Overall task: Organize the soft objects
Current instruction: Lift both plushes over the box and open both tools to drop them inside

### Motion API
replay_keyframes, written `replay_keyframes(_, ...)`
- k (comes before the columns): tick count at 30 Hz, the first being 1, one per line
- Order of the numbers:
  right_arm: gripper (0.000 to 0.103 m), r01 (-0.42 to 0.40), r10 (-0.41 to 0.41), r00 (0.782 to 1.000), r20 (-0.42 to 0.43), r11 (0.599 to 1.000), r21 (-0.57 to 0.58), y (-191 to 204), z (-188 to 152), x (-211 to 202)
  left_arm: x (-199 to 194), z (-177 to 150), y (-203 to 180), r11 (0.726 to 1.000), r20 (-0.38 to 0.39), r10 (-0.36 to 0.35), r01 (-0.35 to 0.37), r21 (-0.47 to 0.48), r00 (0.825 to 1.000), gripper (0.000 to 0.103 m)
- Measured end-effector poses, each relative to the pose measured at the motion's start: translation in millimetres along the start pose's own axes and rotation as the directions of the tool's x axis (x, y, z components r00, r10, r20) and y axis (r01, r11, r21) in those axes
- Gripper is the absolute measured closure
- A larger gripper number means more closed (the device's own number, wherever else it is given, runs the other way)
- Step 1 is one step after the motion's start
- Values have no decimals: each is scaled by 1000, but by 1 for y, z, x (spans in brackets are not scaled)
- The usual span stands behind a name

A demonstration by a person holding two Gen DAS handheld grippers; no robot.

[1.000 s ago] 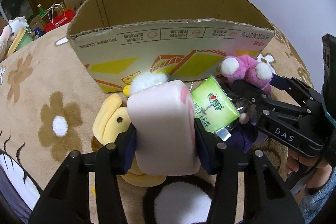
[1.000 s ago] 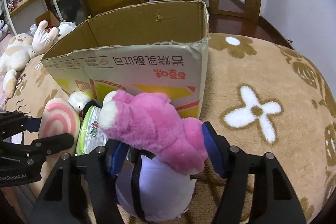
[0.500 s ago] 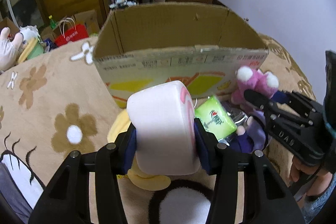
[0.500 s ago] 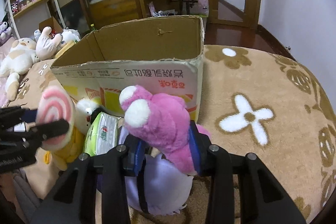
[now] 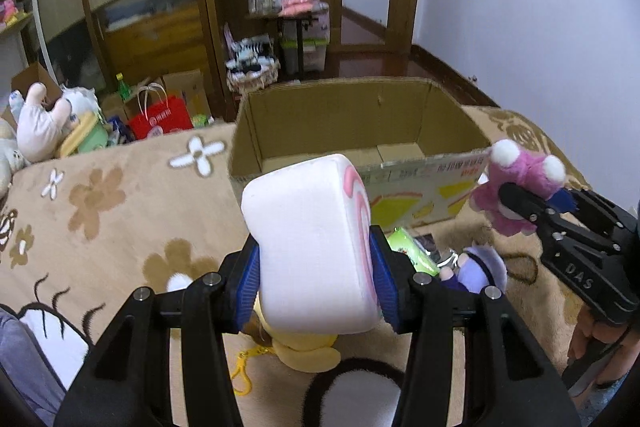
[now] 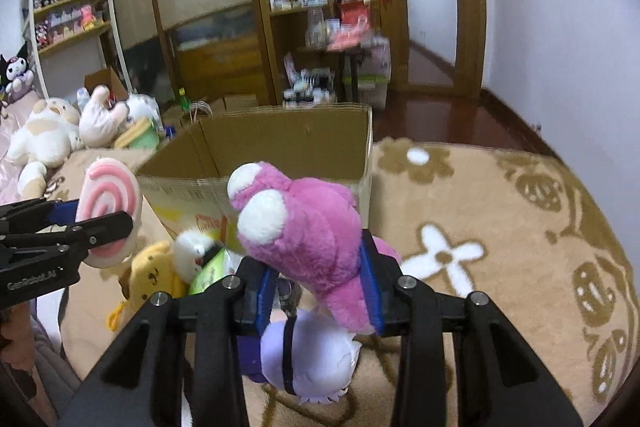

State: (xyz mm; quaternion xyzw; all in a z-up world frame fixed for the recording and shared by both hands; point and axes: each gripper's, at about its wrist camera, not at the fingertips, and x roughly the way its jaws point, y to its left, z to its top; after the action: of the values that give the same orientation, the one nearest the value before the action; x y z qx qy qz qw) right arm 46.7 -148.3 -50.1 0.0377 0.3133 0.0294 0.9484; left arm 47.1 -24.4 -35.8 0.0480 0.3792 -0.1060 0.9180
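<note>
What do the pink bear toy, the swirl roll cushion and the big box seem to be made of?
Pink bear toy: long fuzzy plush, matte, dented by the right gripper. Swirl roll cushion: smooth short-pile fabric, probably over foam or stuffing; the left gripper presses its sides in. Big box: brown corrugated cardboard with creased flaps and a printed front.

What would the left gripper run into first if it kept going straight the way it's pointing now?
Probably the cardboard box: the swirl cushion held by the left gripper sits right before its near wall, perhaps just clearing the rim into the open top. Depth is unclear.
</note>
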Motion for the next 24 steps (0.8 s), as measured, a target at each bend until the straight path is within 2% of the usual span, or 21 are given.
replay_keyframes(7, 64, 2, 0, 993, 118, 1000, -22, 11, 14, -34, -21, 4, 3, 999, 79, 37, -38, 12, 996, 55)
replay_keyframes(12, 64, -2, 7, 984, 176, 1000, -26, 15, 26, -46, -38, 9, -3, 996, 163, 66, -76, 56, 984, 55)
replay_keyframes(24, 64, -19, 27, 970, 241, 999, -35, 19, 51, -36, -51, 42, -3, 995, 276, 59, -80, 64, 959, 54)
